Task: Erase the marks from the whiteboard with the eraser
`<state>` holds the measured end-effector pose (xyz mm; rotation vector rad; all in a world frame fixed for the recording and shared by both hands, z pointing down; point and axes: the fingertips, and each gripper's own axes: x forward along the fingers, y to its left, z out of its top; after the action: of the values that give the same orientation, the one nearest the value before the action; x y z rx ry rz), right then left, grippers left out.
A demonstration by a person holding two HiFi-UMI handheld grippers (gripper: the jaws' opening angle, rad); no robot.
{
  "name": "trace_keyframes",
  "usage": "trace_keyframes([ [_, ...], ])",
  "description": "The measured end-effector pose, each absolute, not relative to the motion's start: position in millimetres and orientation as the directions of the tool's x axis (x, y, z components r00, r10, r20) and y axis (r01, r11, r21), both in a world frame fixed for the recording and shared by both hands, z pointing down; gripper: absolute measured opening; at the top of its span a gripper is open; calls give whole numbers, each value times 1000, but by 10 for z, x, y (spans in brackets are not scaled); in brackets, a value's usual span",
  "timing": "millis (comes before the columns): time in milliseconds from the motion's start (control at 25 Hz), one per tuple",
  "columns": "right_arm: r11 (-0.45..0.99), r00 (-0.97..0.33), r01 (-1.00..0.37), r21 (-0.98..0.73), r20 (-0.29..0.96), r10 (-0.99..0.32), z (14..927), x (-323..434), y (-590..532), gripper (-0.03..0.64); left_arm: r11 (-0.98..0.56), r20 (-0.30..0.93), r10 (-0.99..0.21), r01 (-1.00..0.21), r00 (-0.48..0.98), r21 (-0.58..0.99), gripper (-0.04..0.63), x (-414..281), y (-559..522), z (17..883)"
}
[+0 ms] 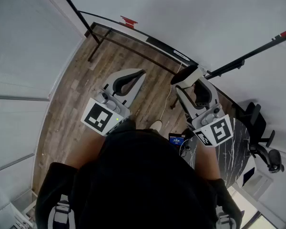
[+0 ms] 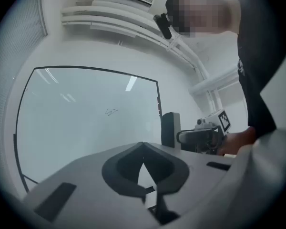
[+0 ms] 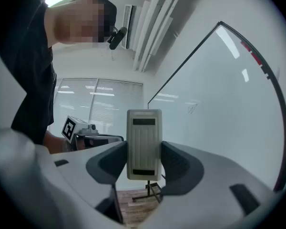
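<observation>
The whiteboard (image 1: 205,18) stands in front of me on a black-framed stand; one small scribble (image 2: 111,111) shows on it in the left gripper view, and the same scribble (image 3: 192,109) shows in the right gripper view. My right gripper (image 1: 188,82) is shut on a white eraser (image 1: 185,75), held a short way off the board. That eraser (image 3: 144,144) stands upright between the right gripper's (image 3: 144,151) jaws. My left gripper (image 1: 139,73) is shut with nothing in it, and its jaws touch at the tips. From the left gripper (image 2: 143,147), the eraser (image 2: 170,130) shows edge-on to the right.
A red piece (image 1: 128,21) sits on the board's lower frame. Black stand legs (image 1: 97,44) run across the wood floor. At the right are a dark marble table (image 1: 238,147) and an office chair (image 1: 264,140). A white blind wall (image 1: 24,56) is at the left.
</observation>
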<state>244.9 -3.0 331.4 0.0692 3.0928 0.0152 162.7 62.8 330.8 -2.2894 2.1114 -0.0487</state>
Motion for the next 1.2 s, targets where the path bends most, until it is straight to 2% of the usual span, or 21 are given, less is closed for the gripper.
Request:
trace_keyframes([
  [280, 999, -999, 42, 0, -12, 42, 3402, 2432, 220, 219, -97, 8, -995, -995, 96, -22, 5, 1684, 932, 3297],
  [640, 998, -997, 70, -7, 30, 70, 3521, 2226, 472, 221, -90, 1, -996, -996, 90, -2, 5, 1464, 1090, 3321],
  [1200, 996, -996, 81, -26, 29, 81, 3583, 1615, 968, 221, -59, -10, -998, -998, 59, 10, 5, 904, 1577, 3370],
])
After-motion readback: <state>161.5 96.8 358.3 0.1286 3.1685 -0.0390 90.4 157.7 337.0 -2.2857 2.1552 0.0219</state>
